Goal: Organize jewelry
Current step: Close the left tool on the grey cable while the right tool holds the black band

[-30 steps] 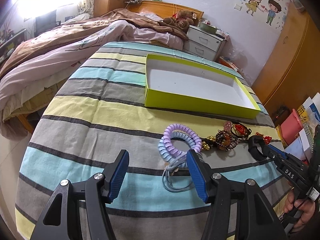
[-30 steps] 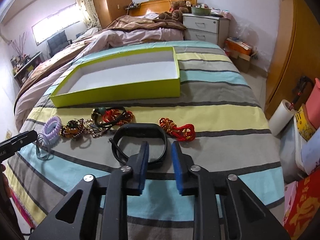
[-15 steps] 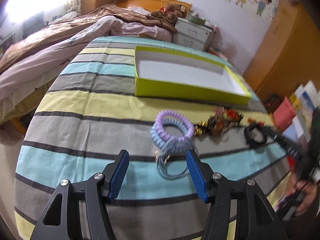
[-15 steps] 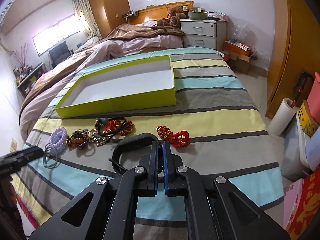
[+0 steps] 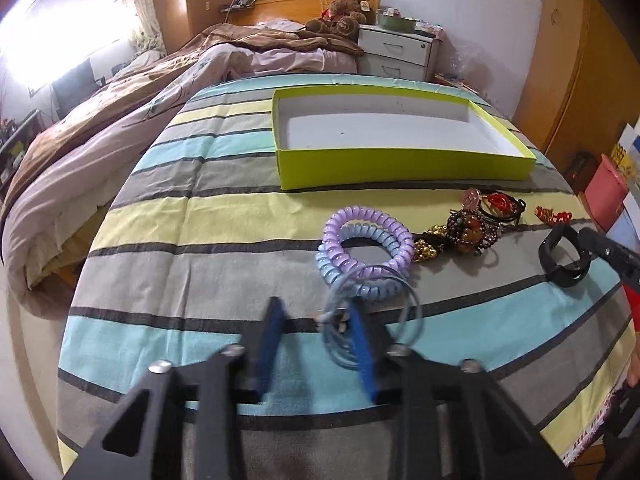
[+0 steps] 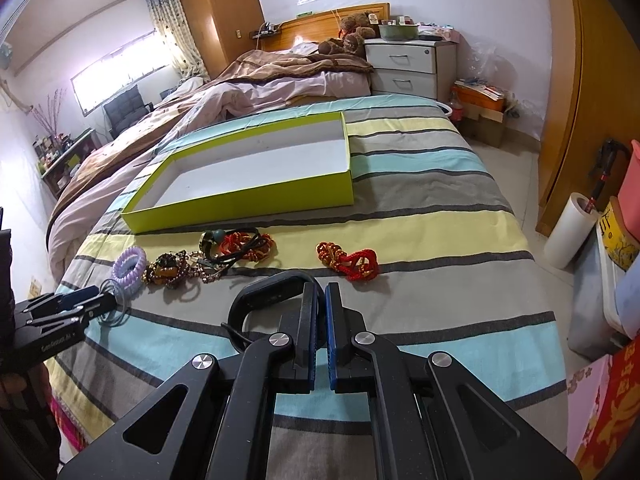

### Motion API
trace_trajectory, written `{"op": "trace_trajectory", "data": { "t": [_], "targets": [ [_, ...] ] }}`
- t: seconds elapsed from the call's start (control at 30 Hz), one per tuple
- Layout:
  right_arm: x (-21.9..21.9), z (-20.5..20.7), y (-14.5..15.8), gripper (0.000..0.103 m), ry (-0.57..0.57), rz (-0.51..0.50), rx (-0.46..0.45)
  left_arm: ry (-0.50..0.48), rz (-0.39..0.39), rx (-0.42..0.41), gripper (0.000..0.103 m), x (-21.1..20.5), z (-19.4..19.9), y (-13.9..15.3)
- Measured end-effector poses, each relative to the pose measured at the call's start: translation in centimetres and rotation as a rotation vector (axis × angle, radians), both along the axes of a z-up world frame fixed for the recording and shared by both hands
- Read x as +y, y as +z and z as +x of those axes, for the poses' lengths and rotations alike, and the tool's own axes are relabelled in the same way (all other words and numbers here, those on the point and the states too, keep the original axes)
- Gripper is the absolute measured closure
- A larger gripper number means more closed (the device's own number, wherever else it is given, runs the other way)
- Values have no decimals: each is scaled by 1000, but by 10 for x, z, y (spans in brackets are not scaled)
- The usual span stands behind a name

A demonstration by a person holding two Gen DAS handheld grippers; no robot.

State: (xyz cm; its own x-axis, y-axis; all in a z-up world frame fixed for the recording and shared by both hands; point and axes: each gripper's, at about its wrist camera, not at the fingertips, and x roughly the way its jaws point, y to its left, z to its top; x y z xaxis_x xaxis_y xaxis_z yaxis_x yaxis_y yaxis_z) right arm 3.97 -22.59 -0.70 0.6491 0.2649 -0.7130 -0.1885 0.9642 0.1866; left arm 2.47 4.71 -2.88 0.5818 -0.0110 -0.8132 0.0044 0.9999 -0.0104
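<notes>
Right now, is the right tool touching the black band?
Touching. The right wrist view shows the right tool shut on the black band, strap pinched between its blue pads.

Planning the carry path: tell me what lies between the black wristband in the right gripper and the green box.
In the right wrist view, between the black wristband and the green box lie the red-and-black cord bracelets on striped bedspread.
</notes>
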Motion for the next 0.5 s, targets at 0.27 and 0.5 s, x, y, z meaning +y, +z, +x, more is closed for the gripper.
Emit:
{"op": "trace_trajectory", "data": {
  "t": [0.27,0.5],
  "targets": [
    [-4,0,-3,99,2,18,17,-32,-90,-29,86,-1,-7,7],
    [-2,5,-11,96,32,-18,86,-31,-124,-48,86,1,-9,14]
  ]
}}
